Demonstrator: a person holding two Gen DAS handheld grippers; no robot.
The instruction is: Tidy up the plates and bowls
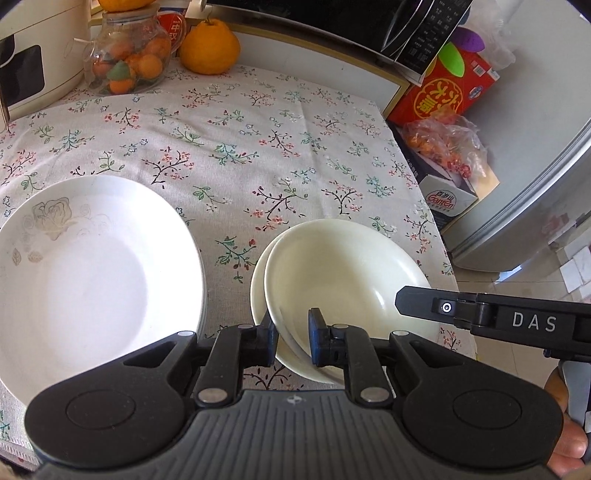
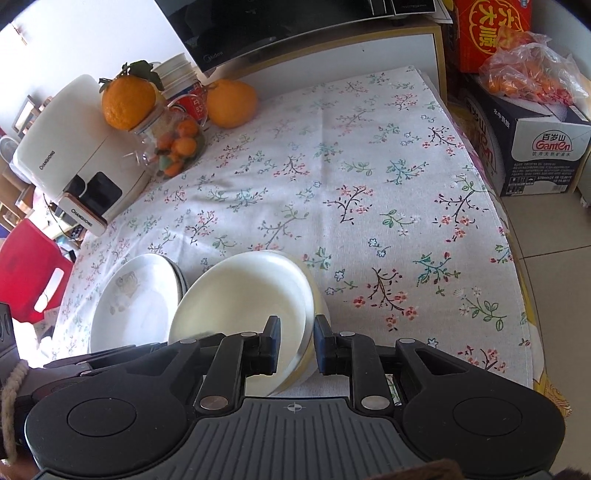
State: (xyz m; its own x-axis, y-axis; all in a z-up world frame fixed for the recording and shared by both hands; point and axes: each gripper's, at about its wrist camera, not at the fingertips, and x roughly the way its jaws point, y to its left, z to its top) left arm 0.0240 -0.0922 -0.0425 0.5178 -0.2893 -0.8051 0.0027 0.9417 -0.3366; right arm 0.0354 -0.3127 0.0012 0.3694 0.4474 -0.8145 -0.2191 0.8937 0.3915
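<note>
Nearest us, the left gripper (image 1: 291, 341) pinches the near rim of the top cream bowl (image 1: 343, 273), smooth and glossy, tilted in a second bowl. The right gripper (image 2: 297, 345) grips its opposite rim. Beside them sit stacked white plates (image 1: 92, 266), rose-printed, on the floral-clothed tabletop (image 1: 240, 147). Beyond stand one glass jar (image 1: 127, 55) and two oranges (image 2: 231, 103).

1. "DAS" in pale letters on the black arm of the right tongs (image 1: 532, 321)
2. "CHANGHONG" twice on the cream plastic countertop appliance (image 2: 74, 162), on its side and on its base strip
3. "Ganten" with "百岁山" on the dark cardboard water carton (image 2: 532, 147)
4. "Midea" on the glossy black glass appliance (image 2: 236, 33)
5. Large yellow Chinese characters, "大顺" readable, on the red cardboard gift box (image 2: 487, 33)
</note>
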